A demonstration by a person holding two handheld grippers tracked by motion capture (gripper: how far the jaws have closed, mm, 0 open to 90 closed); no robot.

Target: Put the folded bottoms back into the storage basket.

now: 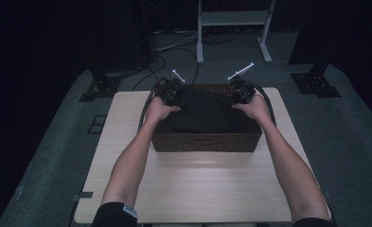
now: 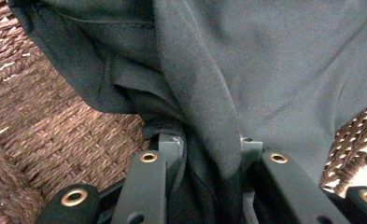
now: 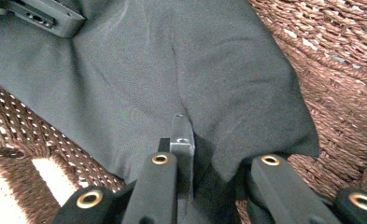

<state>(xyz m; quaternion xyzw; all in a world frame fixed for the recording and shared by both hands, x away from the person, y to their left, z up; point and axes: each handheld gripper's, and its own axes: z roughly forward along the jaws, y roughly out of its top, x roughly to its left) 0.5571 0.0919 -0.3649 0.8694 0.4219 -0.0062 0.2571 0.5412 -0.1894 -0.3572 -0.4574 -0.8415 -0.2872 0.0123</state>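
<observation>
A dark cloth (image 1: pixel 203 111), plain and soft, lies spread and creased inside a brown woven basket (image 1: pixel 207 141) at the far middle of the table. Its left and right far corners are bunched up into folds.

place: lab or recording studio | walls: black curtains all around | floor: grey carpet (image 1: pixel 354 142), black cables (image 1: pixel 174 52) at 12 o'clock | furniture: pale wooden tabletop (image 1: pixel 198 189) in the middle, white metal frame (image 1: pixel 233 28) at 12 o'clock, black stand feet (image 1: pixel 316 82) at 2 and (image 1: pixel 101 87) at 10 o'clock
</observation>
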